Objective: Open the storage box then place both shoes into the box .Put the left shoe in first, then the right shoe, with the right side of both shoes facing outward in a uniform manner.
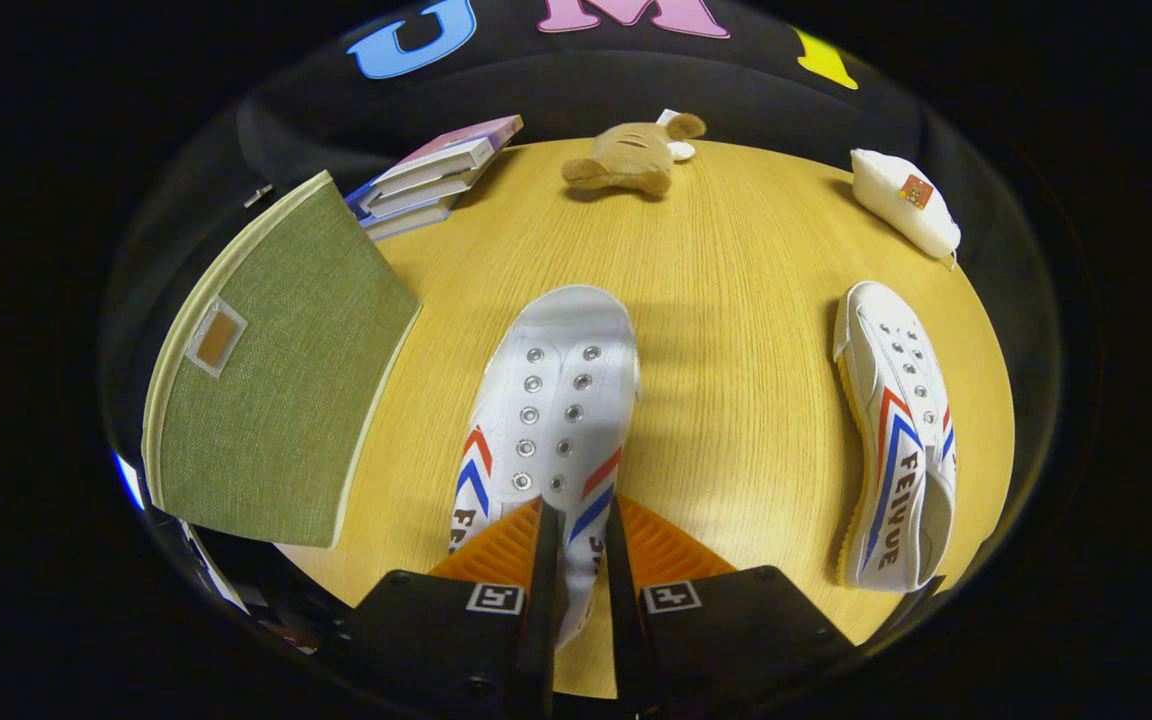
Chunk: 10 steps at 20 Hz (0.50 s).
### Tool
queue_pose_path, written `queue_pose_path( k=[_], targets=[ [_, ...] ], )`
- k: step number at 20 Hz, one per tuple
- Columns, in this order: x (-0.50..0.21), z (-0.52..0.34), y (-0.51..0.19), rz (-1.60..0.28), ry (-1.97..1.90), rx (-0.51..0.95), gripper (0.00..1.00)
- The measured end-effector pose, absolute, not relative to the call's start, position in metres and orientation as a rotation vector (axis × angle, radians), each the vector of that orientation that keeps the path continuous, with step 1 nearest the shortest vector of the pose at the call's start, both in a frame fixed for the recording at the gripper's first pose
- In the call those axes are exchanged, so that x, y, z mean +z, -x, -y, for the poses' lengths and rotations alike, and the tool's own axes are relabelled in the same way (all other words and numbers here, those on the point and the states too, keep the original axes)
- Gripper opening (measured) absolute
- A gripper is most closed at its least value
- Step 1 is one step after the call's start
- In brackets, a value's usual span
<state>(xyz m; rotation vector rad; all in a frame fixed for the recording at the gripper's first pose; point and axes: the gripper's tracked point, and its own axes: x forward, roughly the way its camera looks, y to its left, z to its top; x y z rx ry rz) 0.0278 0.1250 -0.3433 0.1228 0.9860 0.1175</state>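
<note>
A round wooden table (pixel 736 300) is seen carrying everything, its far edge set against the dark cloth wall. The green fabric storage box (pixel 276 380) is placed at the table's left edge, its lid turned toward the camera and closed. Two white shoes with red and blue stripes are laid on the wood: one shoe (pixel 556 400) is found directly ahead, toe pointing away, and the other shoe (pixel 896 440) lies well apart to the right, tipped onto its side. The gripper (pixel 576 520) is clenched narrowly on the heel end of the near shoe (whether both fingers actually press on it cannot be told). Farther off are set a stack of books (pixel 436 175), a brown plush toy (pixel 631 155) and a small white pouch (pixel 906 200).
</note>
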Motion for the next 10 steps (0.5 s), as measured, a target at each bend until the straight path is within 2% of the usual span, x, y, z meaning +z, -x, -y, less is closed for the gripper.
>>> queue_pose_path(
  k=[1, 2, 3, 5, 10],
  targets=[
    [-0.344, -0.125, -0.027, -0.992, -0.147, 0.11, 0.18],
    [-0.343, -0.124, -0.028, -0.989, -0.167, 0.103, 0.17],
    [-0.343, -0.124, -0.028, -0.981, -0.186, 0.099, 0.09],
    [-0.342, -0.124, -0.028, -0.978, -0.196, 0.096, 0.06],
    [-0.319, -0.133, -0.028, -0.949, -0.272, 0.072, 0.06]
  ],
)
